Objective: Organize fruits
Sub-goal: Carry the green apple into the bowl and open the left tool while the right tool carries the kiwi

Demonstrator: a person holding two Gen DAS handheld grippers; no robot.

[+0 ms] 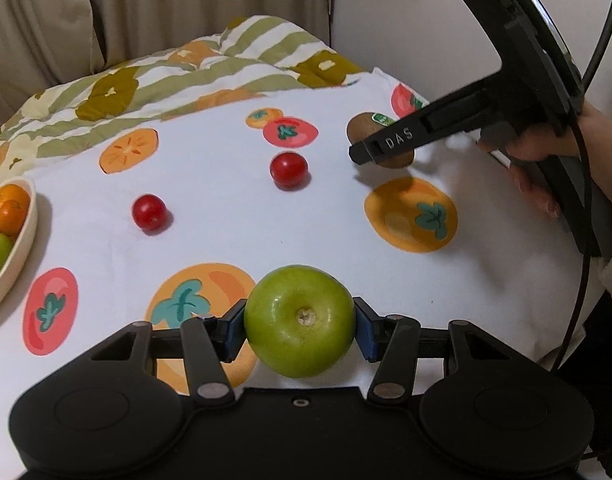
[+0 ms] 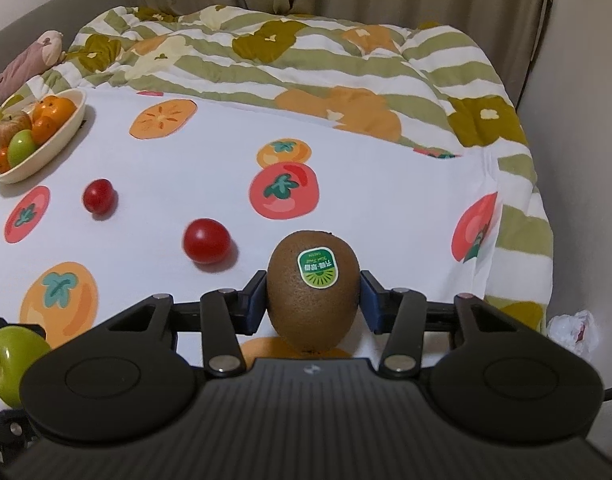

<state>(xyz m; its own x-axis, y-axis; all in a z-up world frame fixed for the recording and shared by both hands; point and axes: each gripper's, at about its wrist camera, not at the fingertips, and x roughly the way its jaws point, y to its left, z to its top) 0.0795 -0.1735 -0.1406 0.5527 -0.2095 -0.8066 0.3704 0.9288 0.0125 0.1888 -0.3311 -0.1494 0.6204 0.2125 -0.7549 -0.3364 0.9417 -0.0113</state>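
Right claw (image 2: 313, 300), marked "DAS", grips green-stickered kiwi (image 2: 313, 296).

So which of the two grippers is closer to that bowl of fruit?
Left. The left gripper, clamping the green apple, sits nearer the bowl; the right gripper, gripping the kiwi, is farther away.

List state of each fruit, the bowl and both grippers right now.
left gripper: shut on green apple
green apple: clamped between the pads
right gripper: shut on kiwi
kiwi: gripped, sticker facing camera
near tomato: loose on the cloth
far tomato: loose on the cloth
bowl: on the cloth, holding oranges and apples
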